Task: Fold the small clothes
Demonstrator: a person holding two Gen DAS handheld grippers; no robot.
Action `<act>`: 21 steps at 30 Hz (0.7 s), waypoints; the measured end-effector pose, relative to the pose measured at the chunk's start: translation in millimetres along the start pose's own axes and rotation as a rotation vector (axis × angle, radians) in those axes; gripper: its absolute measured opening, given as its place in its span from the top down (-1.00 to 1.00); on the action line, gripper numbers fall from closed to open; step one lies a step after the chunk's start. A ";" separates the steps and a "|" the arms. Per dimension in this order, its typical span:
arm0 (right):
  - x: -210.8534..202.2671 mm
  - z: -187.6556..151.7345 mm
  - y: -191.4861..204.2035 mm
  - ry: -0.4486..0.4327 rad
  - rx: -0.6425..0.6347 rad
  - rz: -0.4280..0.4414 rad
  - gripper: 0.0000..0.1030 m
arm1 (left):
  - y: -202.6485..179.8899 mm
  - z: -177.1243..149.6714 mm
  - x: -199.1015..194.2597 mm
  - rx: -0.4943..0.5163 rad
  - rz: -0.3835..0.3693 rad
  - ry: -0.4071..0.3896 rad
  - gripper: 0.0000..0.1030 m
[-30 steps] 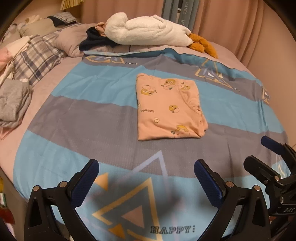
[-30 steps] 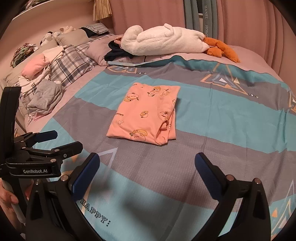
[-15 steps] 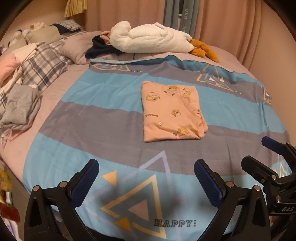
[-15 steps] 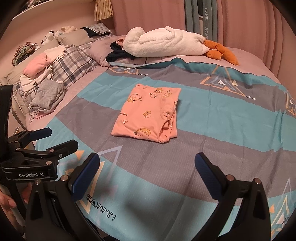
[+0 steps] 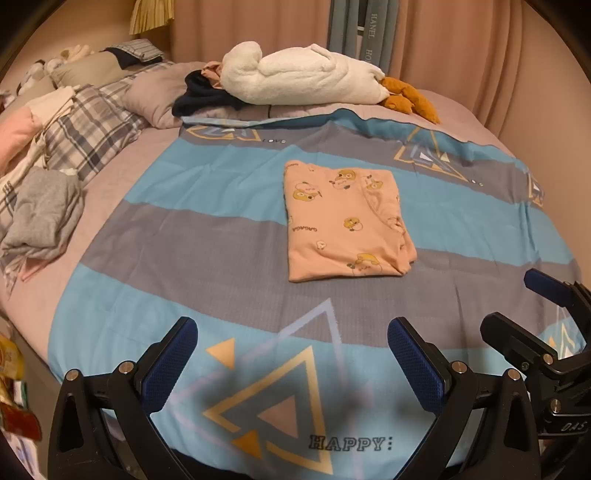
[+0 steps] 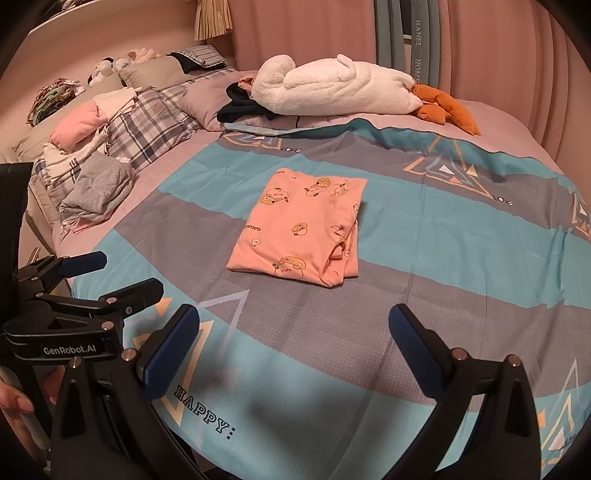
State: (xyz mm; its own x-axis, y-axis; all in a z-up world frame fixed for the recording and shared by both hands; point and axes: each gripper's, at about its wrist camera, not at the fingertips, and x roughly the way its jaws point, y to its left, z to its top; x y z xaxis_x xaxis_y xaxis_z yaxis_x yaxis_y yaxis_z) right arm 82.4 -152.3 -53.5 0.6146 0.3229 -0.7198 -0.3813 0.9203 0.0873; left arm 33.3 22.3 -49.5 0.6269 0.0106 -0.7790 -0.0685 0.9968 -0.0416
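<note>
A small pink garment with cartoon prints [image 5: 343, 221] [image 6: 299, 229] lies folded into a flat rectangle in the middle of the blue and grey bedspread [image 5: 207, 236] [image 6: 461, 240]. My left gripper [image 5: 291, 354] hangs open over the bed's near edge, well short of the garment, with nothing between its fingers. My right gripper [image 6: 293, 347] is open too and just as far back. Each gripper shows in the other's view: the right one [image 5: 517, 306] at the right edge, the left one [image 6: 122, 273] at the left edge, with a hand [image 6: 14, 398] below it.
A white plush toy [image 5: 299, 79] and an orange one [image 5: 410, 99] lie at the bed's far side on a grey pillow. Grey, plaid and pink clothes are piled at the left [image 5: 44, 210] [image 6: 96, 188]. Pink curtains [image 6: 314, 33] stand behind the bed.
Both grippers have pulled back and risen from the folded garment, which looks smaller and farther away. Both stay open; the garment has not moved.
</note>
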 end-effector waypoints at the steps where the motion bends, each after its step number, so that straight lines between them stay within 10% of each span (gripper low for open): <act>1: -0.3 0.4 0.2 -0.001 -0.001 0.001 -1.00 | 0.1 -0.1 -0.1 0.000 0.001 0.000 -0.97; 21: -0.6 4.3 2.3 -0.001 -0.004 -0.001 -1.00 | -0.1 4.1 -1.8 0.013 0.002 -0.005 -0.97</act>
State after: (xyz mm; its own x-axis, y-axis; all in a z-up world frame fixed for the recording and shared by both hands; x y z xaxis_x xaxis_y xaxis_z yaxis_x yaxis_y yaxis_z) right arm 84.1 -149.4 -49.9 0.6158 0.3223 -0.7190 -0.3835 0.9197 0.0839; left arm 35.4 22.5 -45.6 0.6310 0.0130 -0.7757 -0.0598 0.9977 -0.0319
